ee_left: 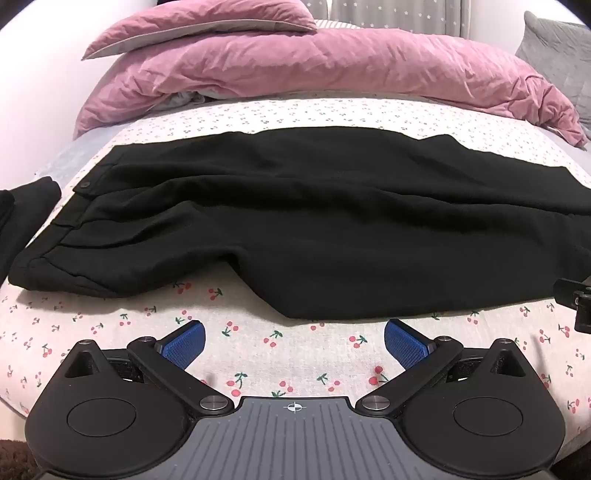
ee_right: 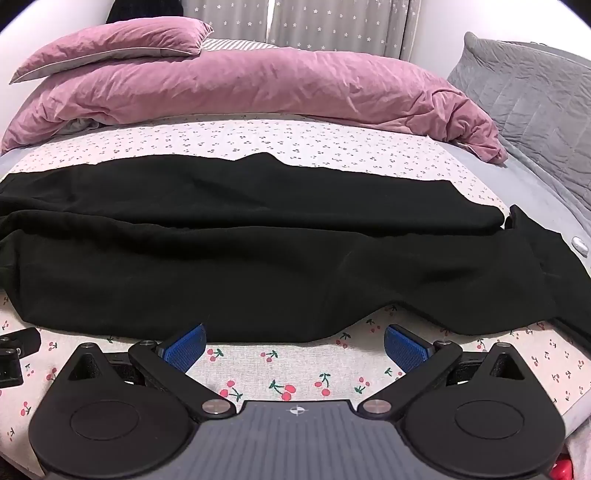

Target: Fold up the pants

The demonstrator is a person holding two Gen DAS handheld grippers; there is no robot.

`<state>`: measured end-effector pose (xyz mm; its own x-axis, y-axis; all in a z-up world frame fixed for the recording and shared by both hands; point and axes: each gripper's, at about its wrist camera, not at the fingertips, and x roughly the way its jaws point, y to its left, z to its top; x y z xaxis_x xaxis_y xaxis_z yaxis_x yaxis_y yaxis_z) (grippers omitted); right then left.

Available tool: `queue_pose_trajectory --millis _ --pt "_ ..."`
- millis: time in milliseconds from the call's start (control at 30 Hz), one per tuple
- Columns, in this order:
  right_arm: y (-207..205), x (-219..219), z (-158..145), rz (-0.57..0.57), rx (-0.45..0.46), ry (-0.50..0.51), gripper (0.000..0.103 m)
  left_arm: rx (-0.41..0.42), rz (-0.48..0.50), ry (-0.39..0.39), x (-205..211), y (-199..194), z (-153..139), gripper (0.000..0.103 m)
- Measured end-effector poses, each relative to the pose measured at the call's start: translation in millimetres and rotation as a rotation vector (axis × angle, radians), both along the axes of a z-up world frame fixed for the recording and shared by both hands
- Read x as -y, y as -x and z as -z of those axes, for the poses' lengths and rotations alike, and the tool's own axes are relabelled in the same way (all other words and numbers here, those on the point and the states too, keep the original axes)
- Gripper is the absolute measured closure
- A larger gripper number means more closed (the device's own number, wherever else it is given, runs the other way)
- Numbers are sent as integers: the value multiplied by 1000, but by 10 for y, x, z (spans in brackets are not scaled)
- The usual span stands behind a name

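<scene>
While both tools hover low over the near edge of the bed, neither touches cloth. Left tool (ee_left: 294,341): blue pads (ee_left: 184,343) spread wide apart, nothing between them, cherry-print sheet (ee_left: 258,354) showing in the gap. Right tool (ee_right: 294,345): pads likewise wide apart and bare, left pad tip just beside the pants' near hem edge, whether touching cannot be told.

Pants (ee_left: 314,221), black, lie flat across the sheet, lengthwise left to right. Waistband (ee_left: 70,218) at the left end, with a button (ee_left: 86,185) and pleats showing. Legs run right; the two legs appear laid one over the other, a long crease running along the middle. Leg ends (ee_right: 535,280) reach the right side of the bed, rumpled, slightly overhanging the sheet edge onto grey bedding (ee_right: 524,184).

A second dark garment (ee_left: 22,218) sits at the far left, just beside the waistband, apart from it.

Behind the pants: pink duvet (ee_left: 332,70) bunched along the far side, pink pillow (ee_right: 110,48) on top at left, grey quilted pillow (ee_right: 535,85) at right. Starred curtain (ee_right: 332,26) at the back. Small white object (ee_right: 580,245) on the grey bedding at right, too small to identify.

Part of the right tool's body shows at the right edge of the left wrist view, well clear of the left tool.
</scene>
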<state>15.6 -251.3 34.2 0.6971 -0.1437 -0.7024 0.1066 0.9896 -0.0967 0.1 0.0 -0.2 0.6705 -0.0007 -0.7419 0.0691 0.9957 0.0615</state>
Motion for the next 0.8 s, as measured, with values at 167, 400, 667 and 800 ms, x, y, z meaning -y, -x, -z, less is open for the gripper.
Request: queue_pose_trajectory --millis 167,400,667,800 --pt "3 -10 2 0 -1 -1 1 2 0 0 4 -2 3 0" --pt "6 -16 8 -3 1 -2 1 2 -1 1 25 3 -3 0" --pt "7 -44 6 -6 2 0 1 3 -2 -1 7 -10 -9 0" --pt "21 -45 -15 -6 11 -2 1 5 -4 7 -10 -3 -44 0"
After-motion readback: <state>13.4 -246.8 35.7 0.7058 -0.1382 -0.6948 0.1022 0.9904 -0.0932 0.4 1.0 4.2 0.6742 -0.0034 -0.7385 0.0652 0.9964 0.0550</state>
